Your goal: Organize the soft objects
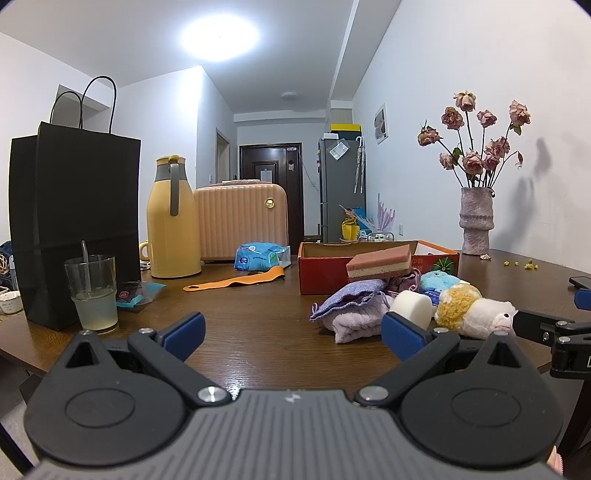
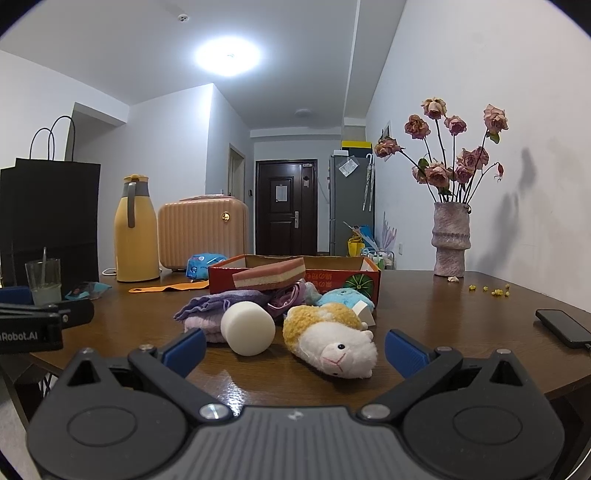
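1. Left gripper (image 1: 293,330): jaws spread wide, holding nothing, above the bare wooden table (image 1: 258,314).
2. Right gripper (image 2: 295,349): jaws likewise wide apart and empty; the plush sheep (image 2: 328,341) lies between and just ahead of its fingers, untouched.
3. Soft items: white foam cylinder (image 2: 248,328), purple cloths (image 2: 210,308) and blue plush (image 2: 341,297) are heaped before the red box (image 2: 295,275); a layered sponge (image 2: 271,277) rests atop.
4. Box interior is hidden.

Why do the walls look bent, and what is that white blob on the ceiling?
Both views come through fisheye lenses, so the walls and door frames bow outward and the corners go black. The blob is the ceiling light, blown out to white in both views. In the right wrist view the roses cast soft grey shadows on the wall.
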### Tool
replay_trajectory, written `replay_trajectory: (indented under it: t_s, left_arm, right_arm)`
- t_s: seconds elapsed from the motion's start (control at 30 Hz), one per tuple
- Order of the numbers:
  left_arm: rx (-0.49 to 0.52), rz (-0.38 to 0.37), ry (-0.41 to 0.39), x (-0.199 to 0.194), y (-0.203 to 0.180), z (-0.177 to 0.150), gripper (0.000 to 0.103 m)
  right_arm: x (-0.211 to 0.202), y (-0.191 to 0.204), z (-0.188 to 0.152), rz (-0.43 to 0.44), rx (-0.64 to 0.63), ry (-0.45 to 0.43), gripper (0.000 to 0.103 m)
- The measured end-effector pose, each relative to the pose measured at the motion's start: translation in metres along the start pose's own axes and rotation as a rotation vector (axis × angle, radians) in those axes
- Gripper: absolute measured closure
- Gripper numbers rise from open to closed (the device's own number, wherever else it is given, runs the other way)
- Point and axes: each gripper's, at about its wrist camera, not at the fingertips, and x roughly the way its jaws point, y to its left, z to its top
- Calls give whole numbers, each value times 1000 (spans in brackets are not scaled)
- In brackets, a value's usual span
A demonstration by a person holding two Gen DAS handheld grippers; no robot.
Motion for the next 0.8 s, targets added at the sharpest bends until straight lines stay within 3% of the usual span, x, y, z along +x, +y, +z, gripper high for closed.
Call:
replay_trajectory:
  t_s: [0.8]
  left_arm:
    - [-1, 0, 0, 0, 0, 0, 0]
  right_arm:
    - [2, 1, -2, 5, 1, 9, 0]
